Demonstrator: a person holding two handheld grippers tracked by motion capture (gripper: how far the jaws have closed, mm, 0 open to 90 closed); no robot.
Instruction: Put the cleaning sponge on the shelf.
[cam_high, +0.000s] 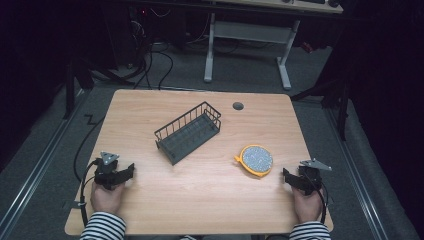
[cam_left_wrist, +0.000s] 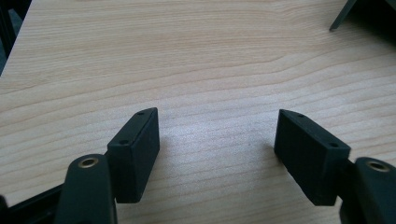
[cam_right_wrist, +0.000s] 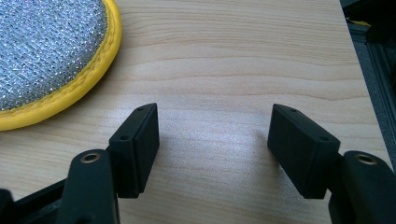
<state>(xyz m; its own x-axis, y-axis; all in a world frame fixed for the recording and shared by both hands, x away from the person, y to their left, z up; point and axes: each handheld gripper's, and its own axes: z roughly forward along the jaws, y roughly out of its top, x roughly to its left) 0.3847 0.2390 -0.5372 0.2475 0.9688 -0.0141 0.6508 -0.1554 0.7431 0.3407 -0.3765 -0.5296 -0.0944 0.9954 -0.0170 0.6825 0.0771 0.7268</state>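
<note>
Scrubber pad (cam_high: 256, 160): round, yellow-rimmed, silver mesh face; lies flat on the table, front right, just beside the right gripper and well apart from the left one.
Table (cam_high: 200, 195): light wood, bare between both sets of jaws.
Wire rack (cam_high: 189, 132): dark, open-topped, set at a slant near mid-table, apart from the pad, nothing in it.
Pad handling (judgement): likely light and soft, springy under pressure; mesh should give grip, not slip. Not fragile. Lying flat, it offers little height to pinch.
Pad hold point (judgement): the stitched yellow rim (cam_right_wrist: 95, 70), or the small tab at its left edge in the high view; pinch the edge rather than pressing on the face.
Left hand (cam_high: 106, 197): rests at the front left edge, striped sleeve behind.
Right hand (cam_high: 306, 205): rests at the front right edge.
Left gripper (cam_left_wrist: 215, 133): low over the wood, jaws spread wide, nothing between them.
Right gripper (cam_right_wrist: 212, 128): low, jaws spread wide and empty; pad rim lies off to their left in the right gripper view, not touching.
</note>
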